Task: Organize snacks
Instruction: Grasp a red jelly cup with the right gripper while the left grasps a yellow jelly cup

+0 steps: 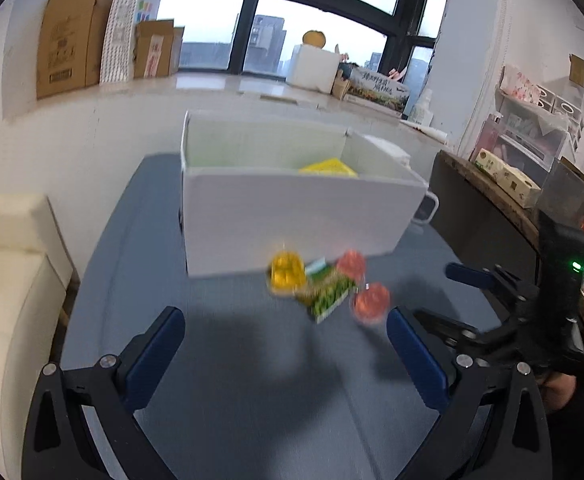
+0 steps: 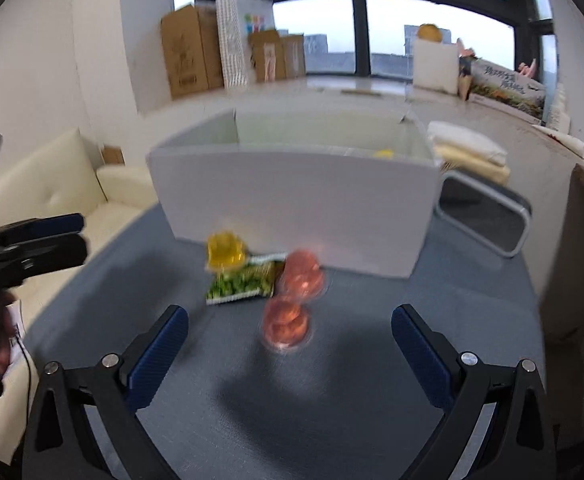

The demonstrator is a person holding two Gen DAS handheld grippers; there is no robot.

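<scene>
Ahead at twelve o'clock from the left wrist: matte white box (image 1: 292,216), smooth rectangular walls, a yellow packet (image 1: 328,168) inside. Before it on the grey woven surface (image 1: 228,380): glossy yellow jelly cup (image 1: 287,274), crinkly green packet (image 1: 326,292), two round pink jelly cups (image 1: 371,303), all blurred. Left hand-held gripper (image 1: 286,344) level, blue ribbed pads spread wide, holding nothing. At three o'clock, right hand-held gripper (image 1: 432,294), also spread.

From the right wrist: same box (image 2: 296,208) at twelve, nearer pink cup (image 2: 286,326) just ahead between the parted fingers of the right hand-held gripper (image 2: 290,338), untouched. Left hand-held gripper (image 2: 52,236) at nine o'clock.
</scene>
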